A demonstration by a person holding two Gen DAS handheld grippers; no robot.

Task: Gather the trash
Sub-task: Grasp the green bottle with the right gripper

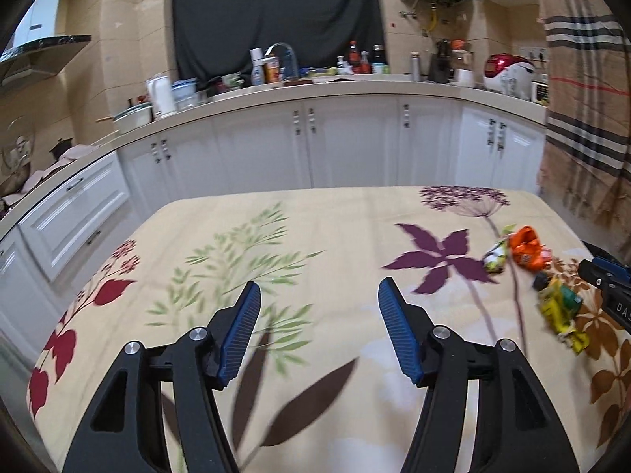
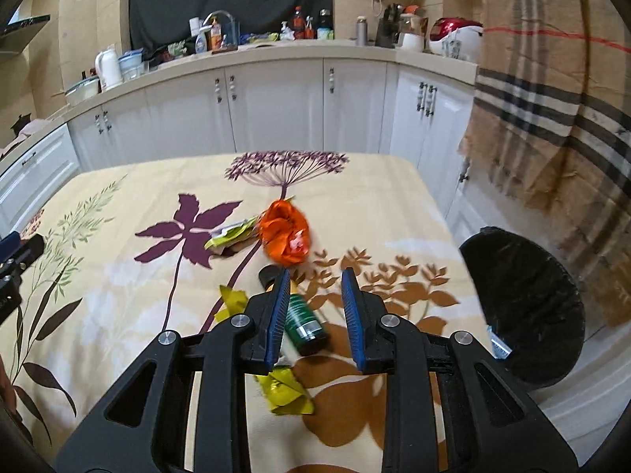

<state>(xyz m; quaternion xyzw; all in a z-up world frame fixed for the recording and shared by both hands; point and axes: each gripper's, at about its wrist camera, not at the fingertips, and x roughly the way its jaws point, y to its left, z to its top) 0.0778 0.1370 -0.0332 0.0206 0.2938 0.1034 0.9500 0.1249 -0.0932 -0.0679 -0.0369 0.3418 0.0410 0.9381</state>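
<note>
Two grippers over floral tabletop: left gripper wide open, empty; right gripper partly open, gripping nothing, above green tube near right edge.

Home kitchen: cabinets, faucet

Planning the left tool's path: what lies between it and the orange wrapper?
Only bare flowered tablecloth lies between the left tool and the orange wrapper, seen in the left wrist view.

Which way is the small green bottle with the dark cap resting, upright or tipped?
Tipped. The small green bottle with the dark cap lies on its side on the floral tablecloth, cap toward the camera.
</note>
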